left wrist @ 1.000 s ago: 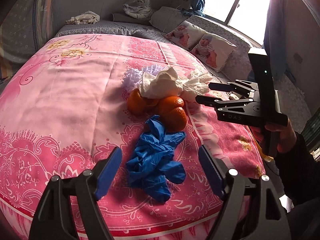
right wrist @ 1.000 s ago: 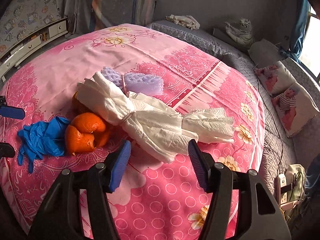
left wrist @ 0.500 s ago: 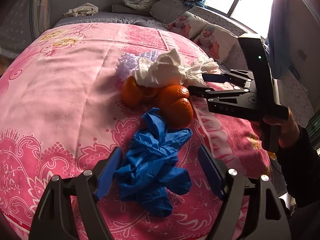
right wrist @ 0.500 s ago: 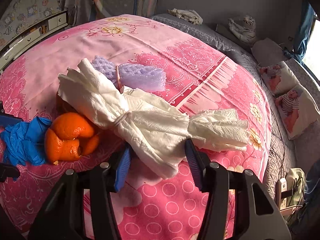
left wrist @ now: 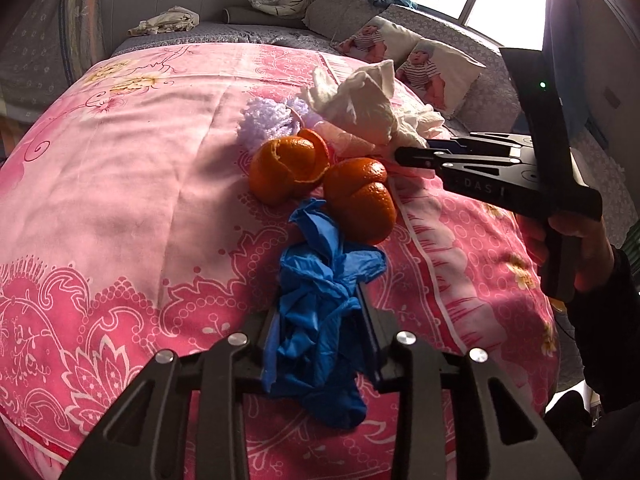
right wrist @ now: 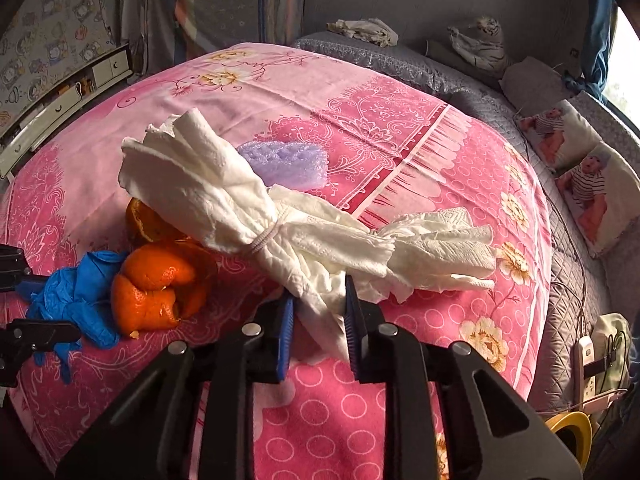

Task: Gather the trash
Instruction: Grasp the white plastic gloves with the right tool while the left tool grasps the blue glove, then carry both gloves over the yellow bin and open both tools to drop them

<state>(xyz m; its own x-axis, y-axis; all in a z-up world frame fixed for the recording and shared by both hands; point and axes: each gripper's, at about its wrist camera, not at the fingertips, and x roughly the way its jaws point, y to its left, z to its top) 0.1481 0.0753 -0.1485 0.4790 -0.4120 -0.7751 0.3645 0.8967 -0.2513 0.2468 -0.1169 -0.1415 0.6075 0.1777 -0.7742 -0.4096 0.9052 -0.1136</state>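
Both grippers closing on trash atop the pink floral bedspread point(left wrist: 120, 184).

Left wrist view: left gripper point(left wrist: 320, 340) clenching around crumpled blue gloves point(left wrist: 320, 300), pads pressed in, just below orange peels point(left wrist: 320, 176). Right wrist view: right gripper point(right wrist: 318, 320) closing tight on bundled white tissue point(right wrist: 280, 232), lavender sponge point(right wrist: 286, 162) behind.

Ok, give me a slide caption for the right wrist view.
Right tongs closing on the tied white paper towel bundle beside orange peels on a pink bedspread.
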